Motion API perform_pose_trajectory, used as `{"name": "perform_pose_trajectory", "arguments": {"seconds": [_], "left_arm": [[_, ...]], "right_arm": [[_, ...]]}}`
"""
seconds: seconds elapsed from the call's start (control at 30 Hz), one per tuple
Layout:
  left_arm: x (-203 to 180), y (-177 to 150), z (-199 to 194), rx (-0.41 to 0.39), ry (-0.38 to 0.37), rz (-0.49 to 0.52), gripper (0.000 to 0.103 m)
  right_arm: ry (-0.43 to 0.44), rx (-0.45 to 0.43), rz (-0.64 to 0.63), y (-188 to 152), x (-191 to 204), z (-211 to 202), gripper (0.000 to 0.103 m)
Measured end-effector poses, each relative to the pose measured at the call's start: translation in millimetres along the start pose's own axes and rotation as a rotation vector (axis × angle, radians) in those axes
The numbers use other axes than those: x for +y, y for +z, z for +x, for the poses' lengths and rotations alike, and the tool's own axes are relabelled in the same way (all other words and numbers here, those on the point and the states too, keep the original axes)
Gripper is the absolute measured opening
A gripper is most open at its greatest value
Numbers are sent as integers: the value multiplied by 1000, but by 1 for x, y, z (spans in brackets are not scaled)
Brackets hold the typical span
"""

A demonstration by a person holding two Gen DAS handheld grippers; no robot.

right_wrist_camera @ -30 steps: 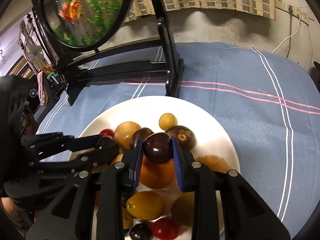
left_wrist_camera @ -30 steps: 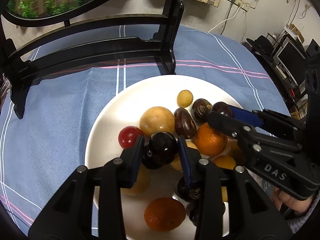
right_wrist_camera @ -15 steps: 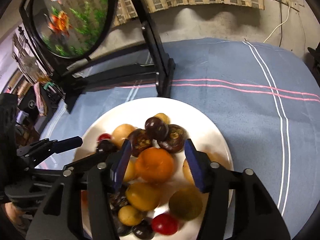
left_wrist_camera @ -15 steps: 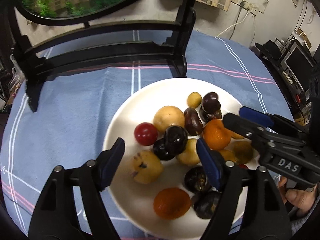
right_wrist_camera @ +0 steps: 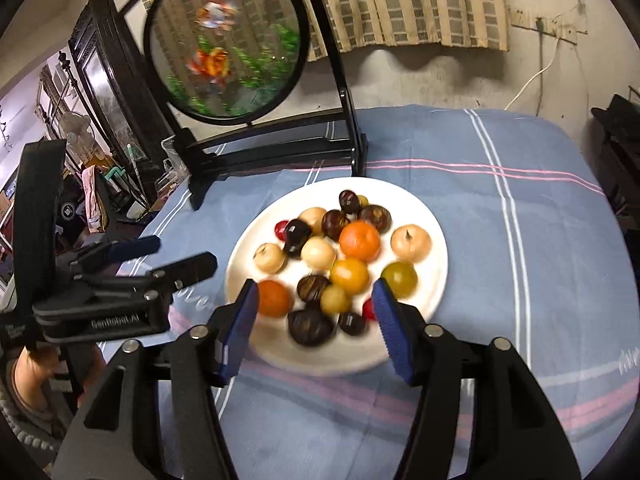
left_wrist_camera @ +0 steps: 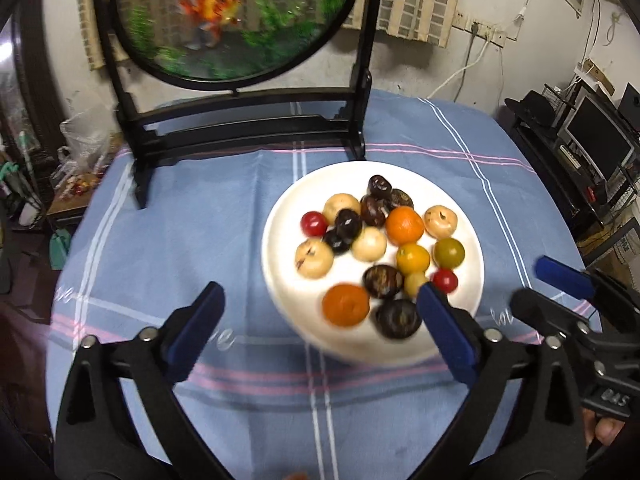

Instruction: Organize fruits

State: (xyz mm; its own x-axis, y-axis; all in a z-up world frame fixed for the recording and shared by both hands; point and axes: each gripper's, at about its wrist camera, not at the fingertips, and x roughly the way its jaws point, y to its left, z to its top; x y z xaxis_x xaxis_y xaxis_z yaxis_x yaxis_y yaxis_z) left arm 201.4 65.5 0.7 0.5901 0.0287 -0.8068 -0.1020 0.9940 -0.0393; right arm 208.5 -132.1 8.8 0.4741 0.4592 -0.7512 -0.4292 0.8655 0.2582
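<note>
A white plate (left_wrist_camera: 288,208) on the blue cloth holds several small fruits: oranges (left_wrist_camera: 404,223), dark plums (left_wrist_camera: 347,220), pale yellow fruits (left_wrist_camera: 314,258), red ones (left_wrist_camera: 314,223) and a green one (left_wrist_camera: 449,252). It also shows in the right wrist view (right_wrist_camera: 424,208). My left gripper (left_wrist_camera: 320,328) is open and empty, above the plate's near left edge. My right gripper (right_wrist_camera: 314,328) is open and empty, above the plate's near edge. The right gripper shows at the right of the left wrist view (left_wrist_camera: 560,288); the left gripper shows at the left of the right wrist view (right_wrist_camera: 160,256).
A round fish-picture panel on a black stand (left_wrist_camera: 240,128) rises behind the plate (right_wrist_camera: 280,156). The blue striped tablecloth (left_wrist_camera: 180,240) covers a round table. Shelves with monitors (left_wrist_camera: 600,136) stand at the right, clutter at the left.
Both grippers held dark plums a second ago, then opened and left them on the plate. Both have since pulled back and up from the plate.
</note>
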Motion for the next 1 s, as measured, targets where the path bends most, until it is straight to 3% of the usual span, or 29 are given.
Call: {"name": "perform_pose_trajectory", "arguments": {"seconds": [0.03,0.1,0.27,0.37,0.43,0.5,0.6,0.73,0.83,1.0], "left_arm": [[1,-5,-9,1,16,0,101],[1,-18,-27,9,63,14,101],[-10,-49,-64,55,179,93,101],[-19,-67,-79,97,198,130,101],[-20,-77,-89,105,135,116,101],[-17,-87,-104,93,-36,44,101],[-15,-94,-119,68,-130,-45,101],[-29,-94,-138,22,-42,-35,101],[-44,-93,-150,-15,-10,-27,101],[-61,-88,-175,-87,35,-20,101]], "right_arm": [[-10,-6,4,-7,4,-11,77],[-38,-23,10,-20,12,-31,101],[-106,-47,-5,-50,35,-72,102],[-141,-38,8,-68,47,-89,102],[-168,-27,23,-80,53,-97,102],[-182,-14,24,-91,59,-103,102],[-197,6,4,-103,63,-111,102],[-145,7,-28,-100,60,-117,102],[-155,19,-61,-89,57,-123,102],[-158,80,3,-78,46,-126,102]]}}
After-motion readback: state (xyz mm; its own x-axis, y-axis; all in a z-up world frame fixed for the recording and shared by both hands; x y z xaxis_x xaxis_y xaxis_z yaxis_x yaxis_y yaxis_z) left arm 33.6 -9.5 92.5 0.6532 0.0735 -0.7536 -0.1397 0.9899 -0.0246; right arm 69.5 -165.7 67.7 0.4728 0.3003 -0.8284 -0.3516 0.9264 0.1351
